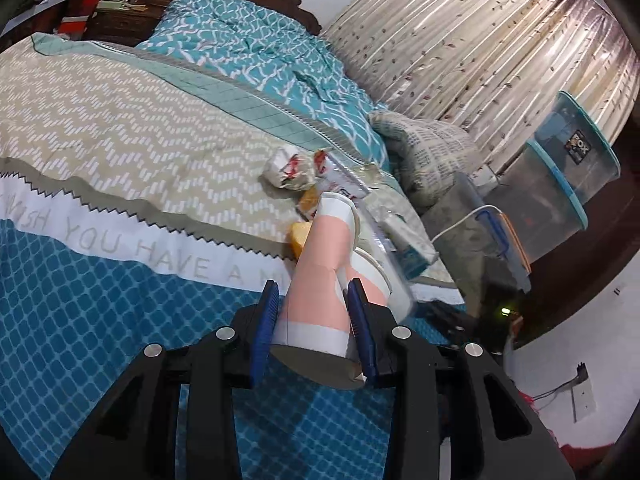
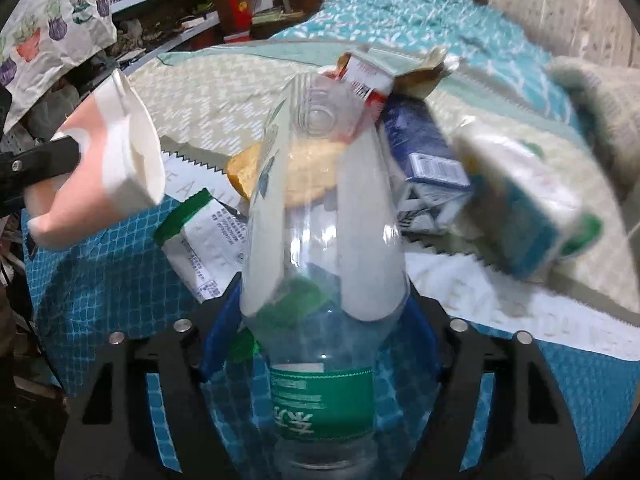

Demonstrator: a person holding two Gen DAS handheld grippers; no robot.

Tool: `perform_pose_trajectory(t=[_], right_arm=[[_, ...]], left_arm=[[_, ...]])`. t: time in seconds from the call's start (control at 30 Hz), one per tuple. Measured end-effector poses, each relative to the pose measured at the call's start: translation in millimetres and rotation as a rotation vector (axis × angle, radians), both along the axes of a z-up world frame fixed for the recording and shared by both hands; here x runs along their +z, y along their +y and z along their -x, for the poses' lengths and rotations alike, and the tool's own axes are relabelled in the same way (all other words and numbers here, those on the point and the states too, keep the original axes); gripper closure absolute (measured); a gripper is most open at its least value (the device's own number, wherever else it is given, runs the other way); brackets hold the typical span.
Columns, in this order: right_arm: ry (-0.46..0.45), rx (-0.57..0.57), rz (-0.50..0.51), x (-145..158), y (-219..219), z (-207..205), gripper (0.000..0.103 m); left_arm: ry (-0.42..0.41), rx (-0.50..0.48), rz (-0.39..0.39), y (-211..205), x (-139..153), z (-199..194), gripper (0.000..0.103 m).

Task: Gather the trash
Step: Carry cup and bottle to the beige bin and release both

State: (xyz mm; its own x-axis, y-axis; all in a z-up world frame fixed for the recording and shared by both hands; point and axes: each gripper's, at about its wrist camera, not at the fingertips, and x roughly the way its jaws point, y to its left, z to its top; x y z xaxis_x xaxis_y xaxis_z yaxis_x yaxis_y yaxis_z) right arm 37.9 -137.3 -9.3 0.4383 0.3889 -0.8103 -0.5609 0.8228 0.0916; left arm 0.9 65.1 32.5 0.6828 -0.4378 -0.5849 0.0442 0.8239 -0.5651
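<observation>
My left gripper (image 1: pixel 314 300) is shut on a pink and white paper cup (image 1: pixel 320 276) and holds it above the bed; the cup also shows at the left of the right wrist view (image 2: pixel 100 160). My right gripper (image 2: pixel 320 300) is shut on a clear plastic bottle (image 2: pixel 320 248) with a green label. Other trash lies on the bed: a crumpled white wrapper (image 1: pixel 286 170), a red and white carton (image 2: pixel 366 80), a yellow piece (image 2: pixel 296 172), a dark blue carton (image 2: pixel 424 160), a white and green packet (image 2: pixel 204 236) and a light blue box (image 2: pixel 528 204).
The bed (image 1: pixel 120 152) has a chevron and blue checked cover. A teal quilt (image 1: pixel 260 48) lies at the headboard. Clear storage boxes (image 1: pixel 560 184) and a curtain (image 1: pixel 480 52) stand on the right. Cluttered shelves (image 2: pixel 168 12) stand at the left.
</observation>
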Motion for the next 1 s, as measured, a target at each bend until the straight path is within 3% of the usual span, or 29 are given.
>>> perform_pose_trajectory(t=[0.23,0.47,0.8,1.0], right_arm=[[0.043,-0.016,-0.211,18,-24,11,0.031],[0.061,-0.166,-0.458,29,-99,24,0.031],[0.0,-0.403,-0.548,25,-201,55,0.031],[0.063,-0.586,-0.632,-5,-264,57,0.031]], left_arm=[[-0.015,-0.034,0.02,-11,9,-4,0.069],[-0.027,-0.13,-0.019,-56,18,-21,0.069],[0.006,-0.338,-0.083,-167,8,-56,0.069],[0.049,-0.462,-0.117,-234,-5,-85,0.069]])
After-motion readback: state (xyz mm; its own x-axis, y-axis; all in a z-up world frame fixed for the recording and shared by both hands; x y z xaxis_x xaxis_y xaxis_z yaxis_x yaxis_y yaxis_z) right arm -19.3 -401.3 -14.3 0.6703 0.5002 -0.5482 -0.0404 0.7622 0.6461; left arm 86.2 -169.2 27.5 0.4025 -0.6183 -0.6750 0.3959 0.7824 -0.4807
